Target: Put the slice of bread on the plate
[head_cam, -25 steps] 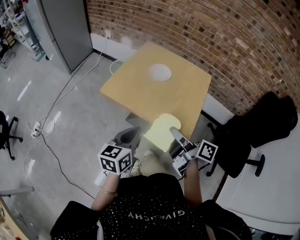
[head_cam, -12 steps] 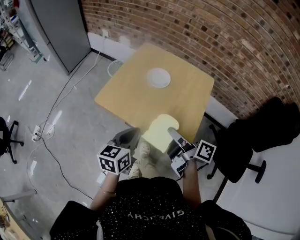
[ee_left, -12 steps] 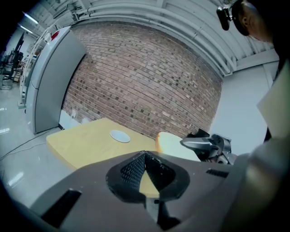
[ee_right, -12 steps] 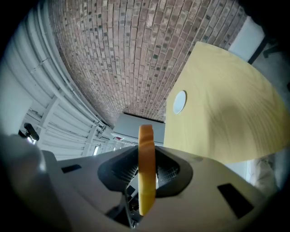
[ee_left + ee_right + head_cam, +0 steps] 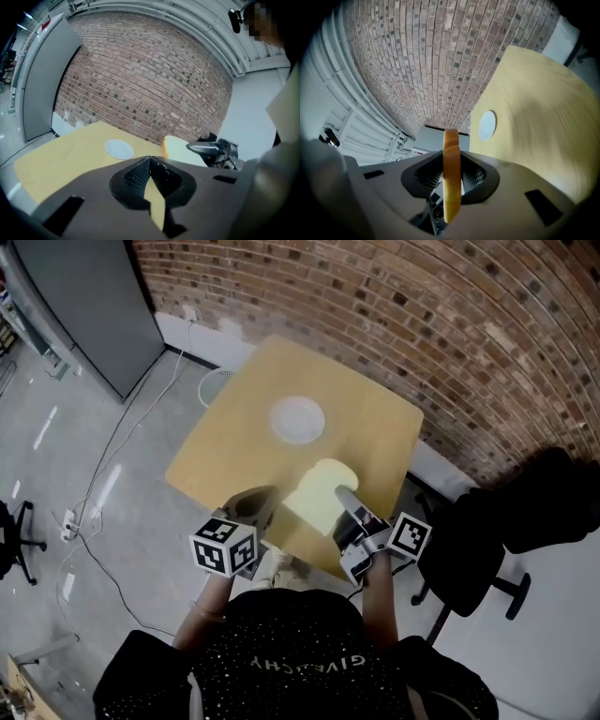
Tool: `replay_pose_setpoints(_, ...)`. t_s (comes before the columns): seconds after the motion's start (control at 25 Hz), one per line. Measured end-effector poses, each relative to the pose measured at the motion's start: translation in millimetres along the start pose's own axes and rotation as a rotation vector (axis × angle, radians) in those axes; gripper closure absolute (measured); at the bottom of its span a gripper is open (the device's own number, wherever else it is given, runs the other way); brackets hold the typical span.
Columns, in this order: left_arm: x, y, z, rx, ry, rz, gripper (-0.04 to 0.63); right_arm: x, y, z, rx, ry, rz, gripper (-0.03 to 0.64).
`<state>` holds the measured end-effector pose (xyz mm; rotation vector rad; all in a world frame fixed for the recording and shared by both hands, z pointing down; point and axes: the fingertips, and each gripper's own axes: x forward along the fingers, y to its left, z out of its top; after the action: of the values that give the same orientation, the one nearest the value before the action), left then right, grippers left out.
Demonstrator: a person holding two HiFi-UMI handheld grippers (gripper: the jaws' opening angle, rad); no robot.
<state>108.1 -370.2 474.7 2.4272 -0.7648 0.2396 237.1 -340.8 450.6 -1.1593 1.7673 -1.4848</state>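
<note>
The slice of bread is pale with a tan crust and hangs over the near edge of the yellow table. My right gripper is shut on its near right side. In the right gripper view the bread stands edge-on between the pads. The white plate lies empty near the table's middle, beyond the bread; it shows too as the plate and the plate. My left gripper hovers at the table's near edge, left of the bread, its jaws closed tip to tip on nothing.
A brick wall runs behind the table. A black office chair stands to the right, with a white tabletop beyond it. A grey cabinet and floor cables are to the left.
Both grippers and the bread have moved forward from over the floor to the table's near edge. The plate lies closer ahead. The grip on the bread is unchanged.
</note>
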Motion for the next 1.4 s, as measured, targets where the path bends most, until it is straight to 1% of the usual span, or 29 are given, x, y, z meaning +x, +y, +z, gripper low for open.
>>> replay_pose_setpoints(0.16, 33.6, 18.4, 11.8, -0.008, 0.017, 0.013, 0.584, 22.2, -14.6, 29.2, 0.022, 0.015, -0.02, 0.52)
replay_pose_setpoints(0.44, 83.1, 63.6, 31.0, -0.047, 0.046, 0.034, 0.584, 81.6, -36.7, 72.6, -0.002, 0.075, -0.071, 0.52)
replay_pose_setpoints(0.68, 113.9, 134.7, 45.3, -0.018, 0.08, 0.137, 0.584, 148.5, -79.8, 110.8, 0.088, 0.092, -0.11, 0.52)
replay_pose_setpoints(0.8, 114.2, 164.4, 48.5, -0.029, 0.08, 0.177, 0.584, 178.0, -111.3, 126.6, 0.092, 0.11, -0.171, 0.52)
replay_pose_setpoints(0.96, 113.3, 179.2, 44.9, -0.075, 0.075, 0.185, 0.584, 210.1, -140.9, 130.1, 0.101, 0.163, -0.239, 0.52)
replay_pose_setpoints(1.12, 113.8, 186.4, 42.3, -0.127, 0.07, 0.171, 0.584, 236.1, -149.9, 118.4, 0.098, 0.23, -0.26, 0.52)
replay_pose_setpoints(1.2, 112.1, 190.6, 42.3, -0.142, 0.07, 0.168, 0.584, 243.2, -154.8, 113.0, 0.102, 0.24, -0.294, 0.52)
replay_pose_setpoints(1.32, 109.2, 196.5, 43.7, -0.153, 0.068, 0.162, 0.584, 247.1, -158.8, 113.0, 0.07, 0.242, -0.347, 0.518)
replay_pose_setpoints(1.4, 108.3, 200.7, 45.2, -0.156, 0.065, 0.159, 0.584, 248.6, -159.7, 114.2, 0.027, 0.251, -0.38, 0.518)
